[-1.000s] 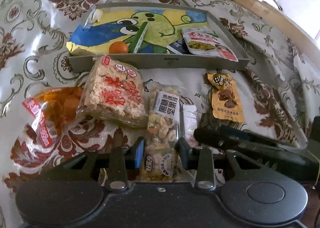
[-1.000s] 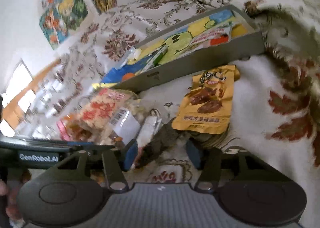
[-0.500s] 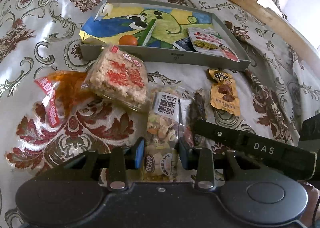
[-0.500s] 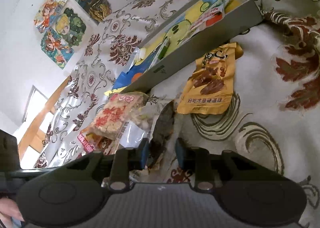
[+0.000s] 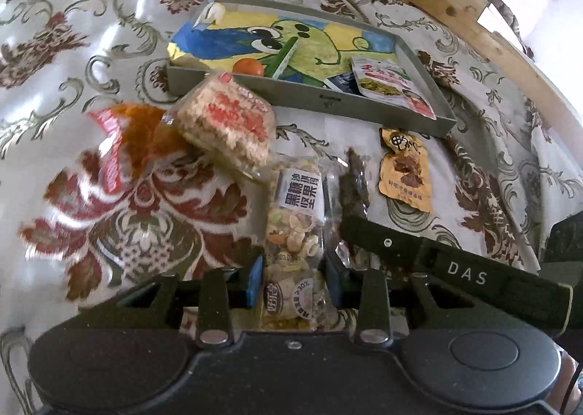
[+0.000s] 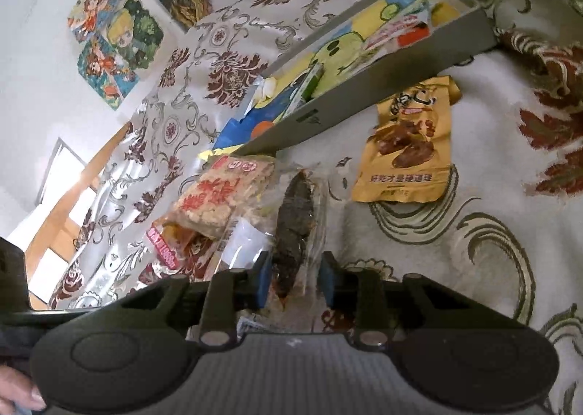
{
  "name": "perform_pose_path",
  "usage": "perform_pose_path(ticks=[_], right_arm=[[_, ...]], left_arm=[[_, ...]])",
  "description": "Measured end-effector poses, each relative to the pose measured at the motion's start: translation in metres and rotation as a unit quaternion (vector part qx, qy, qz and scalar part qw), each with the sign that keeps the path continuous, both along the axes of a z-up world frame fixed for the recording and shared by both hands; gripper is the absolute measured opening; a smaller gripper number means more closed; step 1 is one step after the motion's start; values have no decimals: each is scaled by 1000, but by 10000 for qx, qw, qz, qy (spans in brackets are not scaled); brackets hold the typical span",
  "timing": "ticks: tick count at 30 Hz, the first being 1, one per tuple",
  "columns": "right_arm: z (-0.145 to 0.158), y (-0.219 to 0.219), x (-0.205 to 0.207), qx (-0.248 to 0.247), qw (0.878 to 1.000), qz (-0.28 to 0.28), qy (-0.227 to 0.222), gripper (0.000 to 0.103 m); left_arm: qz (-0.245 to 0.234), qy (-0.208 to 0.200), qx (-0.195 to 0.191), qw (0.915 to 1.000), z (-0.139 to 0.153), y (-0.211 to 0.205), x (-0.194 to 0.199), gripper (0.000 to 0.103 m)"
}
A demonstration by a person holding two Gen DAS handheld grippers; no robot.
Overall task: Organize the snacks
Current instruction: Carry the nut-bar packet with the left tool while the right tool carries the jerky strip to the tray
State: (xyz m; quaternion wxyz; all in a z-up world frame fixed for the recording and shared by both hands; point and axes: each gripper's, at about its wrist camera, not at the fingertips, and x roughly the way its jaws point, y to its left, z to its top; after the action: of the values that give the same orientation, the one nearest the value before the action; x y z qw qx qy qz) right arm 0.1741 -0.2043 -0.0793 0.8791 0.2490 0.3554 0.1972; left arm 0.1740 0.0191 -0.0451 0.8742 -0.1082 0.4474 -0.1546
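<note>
A grey tray (image 5: 309, 98) with a cartoon liner lies on the patterned bedspread and holds a few snacks. In front of it lie a rice-cracker pack (image 5: 226, 123), an orange pack (image 5: 124, 138), a nut-mix pack (image 5: 297, 218), a clear pack of dark dried snack (image 5: 353, 185) and a yellow pouch (image 5: 404, 167). My left gripper (image 5: 293, 282) is shut on the nut-mix pack's near end. My right gripper (image 6: 293, 284) is shut on the dark snack pack (image 6: 295, 218); it shows as a black bar in the left wrist view (image 5: 452, 265).
The tray (image 6: 364, 94) holds an orange ball (image 5: 247, 67), a green stick (image 5: 284, 58) and a red-and-white pouch (image 5: 390, 83). A wooden bed edge (image 5: 473, 25) runs at the back right. Posters (image 6: 116, 28) hang on the wall.
My right gripper has closed from wide open onto the dark snack pack. My left gripper has stayed on the nut-mix pack while the view pulled back and up a little.
</note>
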Motion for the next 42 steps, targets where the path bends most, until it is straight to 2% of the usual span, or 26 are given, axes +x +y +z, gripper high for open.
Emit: perform_pose_path(ticks=[4, 7, 20, 28, 39, 41, 42], right_arm=[[14, 12, -13, -436, 9988, 101, -203, 29], [19, 17, -26, -583, 9978, 111, -281, 27], [42, -9, -59, -602, 9958, -318, -616, 27], [55, -22, -63, -487, 9938, -531, -850, 26], [56, -31, -59, -280, 9924, -670, -992, 26], [57, -32, -60, -251, 9922, -672, -1017, 22], [57, -33, -60, -226, 9923, -644, -1035, 9]], left_arm=[[47, 17, 34, 10000, 2, 1, -15, 37], [82, -34, 68, 9999, 3, 2, -27, 37], [203, -123, -207, 9995, 6, 1, -55, 36], [-98, -447, -188, 9988, 17, -6, -77, 36], [45, -631, -280, 9976, 33, 2, -60, 36], [11, -727, -213, 9971, 39, 3, -55, 37], [-14, -784, -179, 9968, 42, 3, -51, 37]])
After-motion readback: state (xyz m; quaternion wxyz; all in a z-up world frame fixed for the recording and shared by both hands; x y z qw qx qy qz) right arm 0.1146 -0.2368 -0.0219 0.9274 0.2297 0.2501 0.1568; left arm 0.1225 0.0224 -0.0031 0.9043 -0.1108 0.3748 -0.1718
